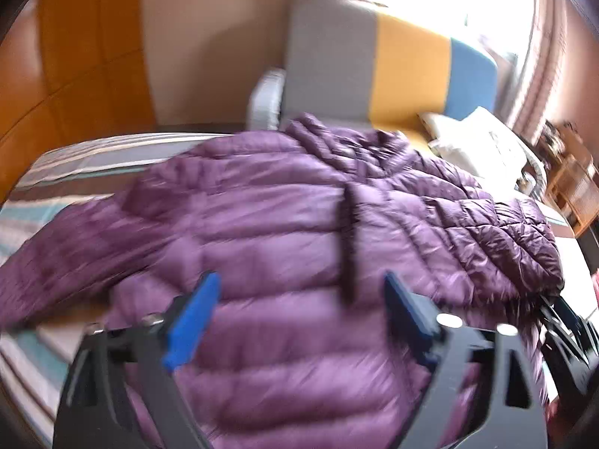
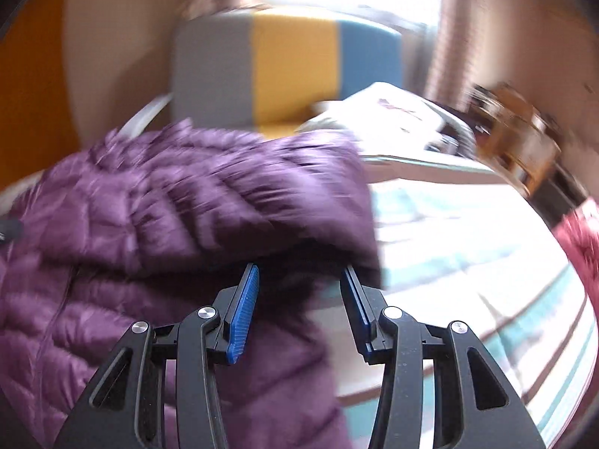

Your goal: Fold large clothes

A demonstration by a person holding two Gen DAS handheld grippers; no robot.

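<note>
Overall, both views are motion-blurred. A purple quilted puffer jacket (image 1: 299,232) lies spread on a bed with a striped sheet (image 1: 75,164), white with teal and brown bands. Its dark zipper line (image 1: 348,239) runs down the front, and one sleeve (image 1: 56,262) trails off toward the left edge of the left wrist view. The left hand-held gripper (image 1: 299,321) hangs over the lower body of the jacket, its blue pads (image 1: 191,325) set wide apart with nothing between them. The right hand-held gripper (image 2: 299,310) is likewise wide, empty, positioned at the jacket's right edge, where a fold of purple fabric (image 2: 209,202) overhangs a dark shadowed gap just ahead of the fingertips; whether the pads touch cloth cannot be told. Beyond the bed stands a headboard (image 1: 374,63) in grey, yellow and blue panels, with white pillows (image 1: 479,138) near it. A pinkish-red garment (image 2: 580,235) shows at the far right of the right wrist view.
</note>
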